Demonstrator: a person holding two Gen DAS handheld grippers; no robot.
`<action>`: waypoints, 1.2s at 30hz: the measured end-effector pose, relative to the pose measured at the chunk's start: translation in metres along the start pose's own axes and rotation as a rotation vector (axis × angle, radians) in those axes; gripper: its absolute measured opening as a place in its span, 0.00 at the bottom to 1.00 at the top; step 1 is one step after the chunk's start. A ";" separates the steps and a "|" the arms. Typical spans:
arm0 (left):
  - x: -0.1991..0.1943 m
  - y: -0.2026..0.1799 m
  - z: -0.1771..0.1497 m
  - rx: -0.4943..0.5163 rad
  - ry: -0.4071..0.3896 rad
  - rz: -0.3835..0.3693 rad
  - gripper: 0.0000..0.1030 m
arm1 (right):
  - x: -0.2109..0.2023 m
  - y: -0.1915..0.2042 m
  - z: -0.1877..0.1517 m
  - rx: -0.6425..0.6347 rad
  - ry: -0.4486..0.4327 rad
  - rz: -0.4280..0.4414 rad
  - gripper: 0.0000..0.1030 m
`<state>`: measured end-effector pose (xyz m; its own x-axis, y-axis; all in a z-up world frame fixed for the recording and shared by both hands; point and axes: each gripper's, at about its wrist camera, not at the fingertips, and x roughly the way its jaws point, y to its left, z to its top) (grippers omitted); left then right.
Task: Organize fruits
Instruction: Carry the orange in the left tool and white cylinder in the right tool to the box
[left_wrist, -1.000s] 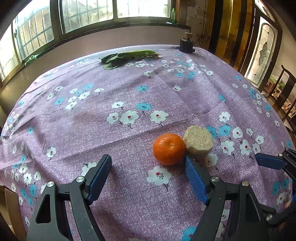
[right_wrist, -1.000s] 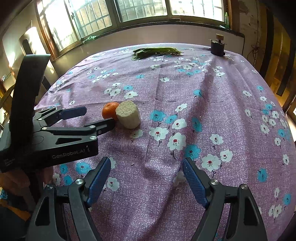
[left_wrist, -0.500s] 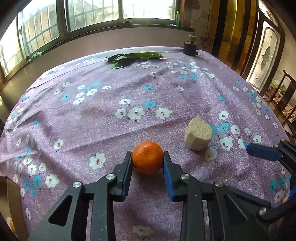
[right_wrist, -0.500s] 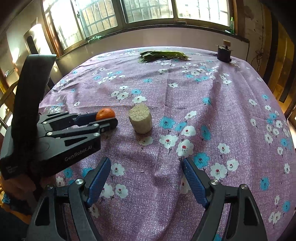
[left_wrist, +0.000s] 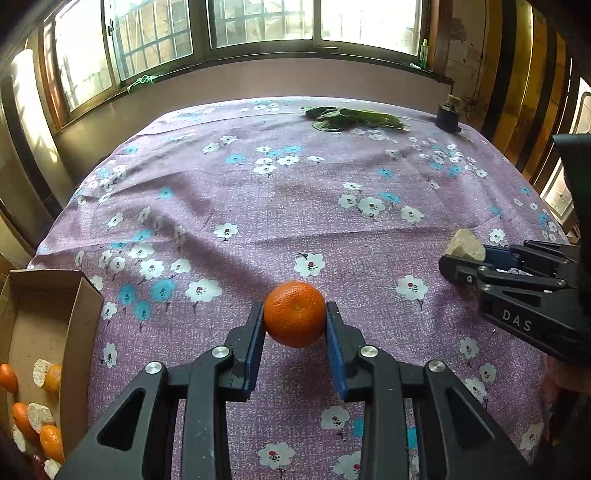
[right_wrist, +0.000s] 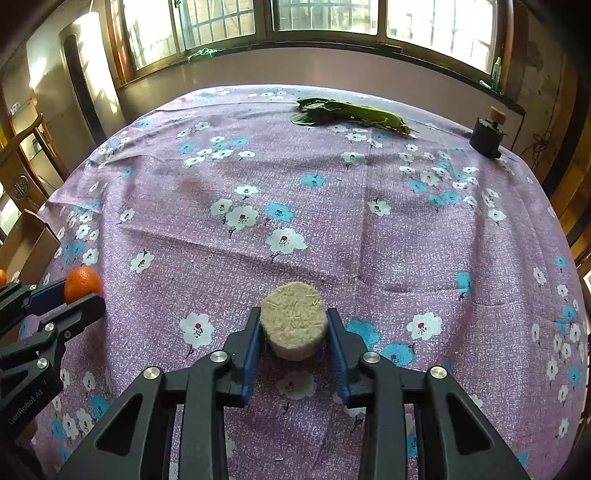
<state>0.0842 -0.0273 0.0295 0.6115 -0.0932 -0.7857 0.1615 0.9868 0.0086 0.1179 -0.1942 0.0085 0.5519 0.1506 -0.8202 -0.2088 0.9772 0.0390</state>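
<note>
My left gripper (left_wrist: 294, 325) is shut on an orange mandarin (left_wrist: 294, 313) and holds it above the purple flowered tablecloth (left_wrist: 280, 206). My right gripper (right_wrist: 293, 332) is shut on a beige, rough cylindrical piece (right_wrist: 293, 319), also above the cloth. In the left wrist view the right gripper (left_wrist: 461, 258) shows at the right with the beige piece (left_wrist: 464, 242). In the right wrist view the left gripper (right_wrist: 79, 295) shows at the left with the mandarin (right_wrist: 82, 283). An open cardboard box (left_wrist: 40, 332) at the table's left edge holds several mandarins and beige pieces.
Green leaves (left_wrist: 351, 117) lie at the far side of the table, also in the right wrist view (right_wrist: 347, 112). A small dark jar with a cork (right_wrist: 487, 136) stands at the far right corner. Windows run along the back wall. A wooden chair (right_wrist: 22, 162) stands left.
My right gripper went from open to shut on the beige piece. My left gripper carried the mandarin leftward, and the cardboard box came into view.
</note>
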 end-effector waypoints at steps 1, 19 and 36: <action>-0.001 0.002 -0.002 -0.010 0.002 0.002 0.29 | -0.002 0.001 -0.002 -0.003 0.005 0.008 0.33; -0.078 0.024 -0.065 -0.043 -0.078 0.054 0.29 | -0.095 0.070 -0.073 -0.015 -0.097 0.137 0.34; -0.116 0.071 -0.102 -0.091 -0.112 0.137 0.29 | -0.103 0.139 -0.093 -0.097 -0.071 0.230 0.34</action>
<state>-0.0540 0.0667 0.0579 0.7060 0.0338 -0.7074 0.0034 0.9987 0.0510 -0.0429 -0.0878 0.0453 0.5357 0.3807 -0.7537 -0.4102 0.8975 0.1618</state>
